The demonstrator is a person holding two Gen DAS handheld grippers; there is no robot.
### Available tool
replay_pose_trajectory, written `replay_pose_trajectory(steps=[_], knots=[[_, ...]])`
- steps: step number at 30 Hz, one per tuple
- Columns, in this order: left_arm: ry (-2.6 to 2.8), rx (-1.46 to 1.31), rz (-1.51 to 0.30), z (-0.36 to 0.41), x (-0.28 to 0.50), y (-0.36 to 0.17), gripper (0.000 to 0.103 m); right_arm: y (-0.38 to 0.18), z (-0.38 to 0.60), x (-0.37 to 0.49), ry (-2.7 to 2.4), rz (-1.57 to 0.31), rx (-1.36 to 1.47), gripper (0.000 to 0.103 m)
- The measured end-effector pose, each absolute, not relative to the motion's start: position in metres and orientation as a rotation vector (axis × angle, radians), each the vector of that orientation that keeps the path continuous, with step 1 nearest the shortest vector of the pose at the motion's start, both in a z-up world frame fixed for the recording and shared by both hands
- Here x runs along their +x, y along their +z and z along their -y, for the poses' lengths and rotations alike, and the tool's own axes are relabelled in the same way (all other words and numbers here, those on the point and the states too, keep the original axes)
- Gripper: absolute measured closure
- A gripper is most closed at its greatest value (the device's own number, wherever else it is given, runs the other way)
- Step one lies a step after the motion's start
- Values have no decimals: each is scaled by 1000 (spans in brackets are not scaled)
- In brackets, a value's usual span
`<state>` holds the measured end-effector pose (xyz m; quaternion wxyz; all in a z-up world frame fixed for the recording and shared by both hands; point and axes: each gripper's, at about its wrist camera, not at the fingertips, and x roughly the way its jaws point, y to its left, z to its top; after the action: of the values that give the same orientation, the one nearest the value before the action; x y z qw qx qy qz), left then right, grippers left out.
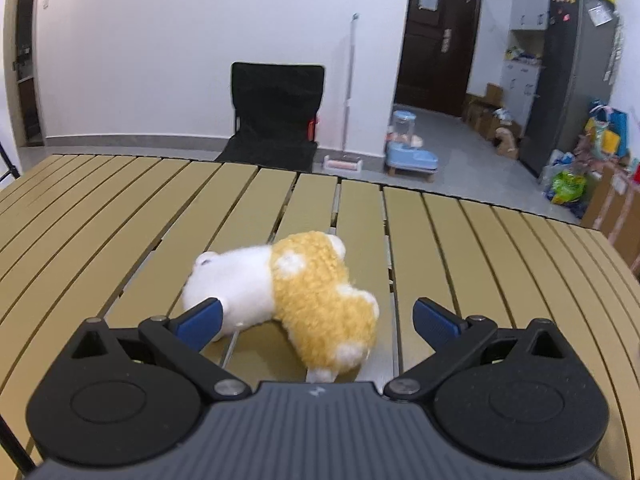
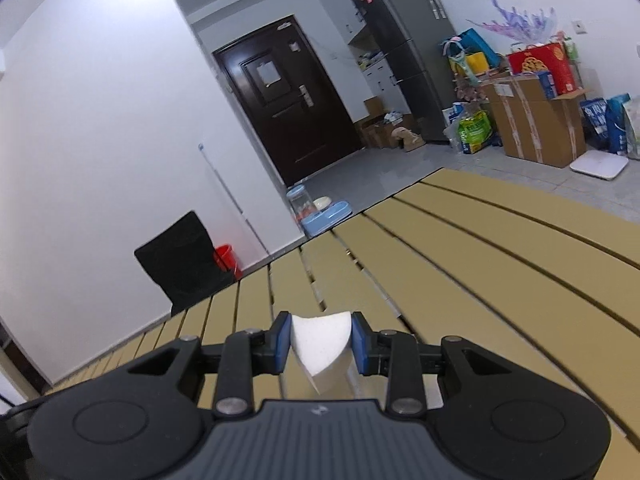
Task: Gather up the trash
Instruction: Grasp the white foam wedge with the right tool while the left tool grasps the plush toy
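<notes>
Right gripper (image 2: pixel 319 340) clamps a white, possibly foam wedge (image 2: pixel 320 344); left gripper (image 1: pixel 316 316) gapes around a plush toy (image 1: pixel 288 296).

Background clutter around the slatted tan table (image 1: pixel 440 240)

A yellow-and-white plush toy (image 1: pixel 304 292) lies on its side on the table. Behind it there's a black folding chair (image 1: pixel 276 112) against the white wall, with a red bucket (image 2: pixel 225 257) just beside it. Dark door (image 1: pixel 438 36), grey fridge (image 1: pixel 568 76), a blue pet feeder (image 1: pixel 410 152) (I think) on the floor, cardboard boxes (image 2: pixel 536 120) and a white scale (image 2: pixel 599 168).
</notes>
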<state>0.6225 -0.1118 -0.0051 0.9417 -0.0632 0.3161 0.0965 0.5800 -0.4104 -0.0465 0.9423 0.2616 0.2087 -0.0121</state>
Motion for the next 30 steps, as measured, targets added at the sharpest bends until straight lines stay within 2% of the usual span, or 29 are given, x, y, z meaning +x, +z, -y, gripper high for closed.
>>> replay_pose_trajectory(steps=[6,9,12,14,16,17,18,22,30], knots=[[272,-144,-700,121,651,-17,1,-53,430,581,-44,-418,562,73],[314,-145,-720,125,659,-21,5,-57,437,581,-54,-416,573,73],[342,-139,-736,127,666,-24,16,-60,442,581,-61,-413,585,73],[358,-143,-765,127,671,-27,30,-61,443,582,-64,-411,590,73],[371,-143,-783,126,674,-29,38,-62,443,583,-65,-410,591,73],[371,-142,-789,124,675,-30,48,-62,443,582,-64,-410,590,73],[368,-142,-795,122,676,-30,50,-62,443,583,-62,-411,589,73],[355,-122,-779,118,672,-30,54,-63,438,582,-50,-407,578,74],[321,-77,-726,110,652,-19,55,-58,423,578,-32,-404,545,74]])
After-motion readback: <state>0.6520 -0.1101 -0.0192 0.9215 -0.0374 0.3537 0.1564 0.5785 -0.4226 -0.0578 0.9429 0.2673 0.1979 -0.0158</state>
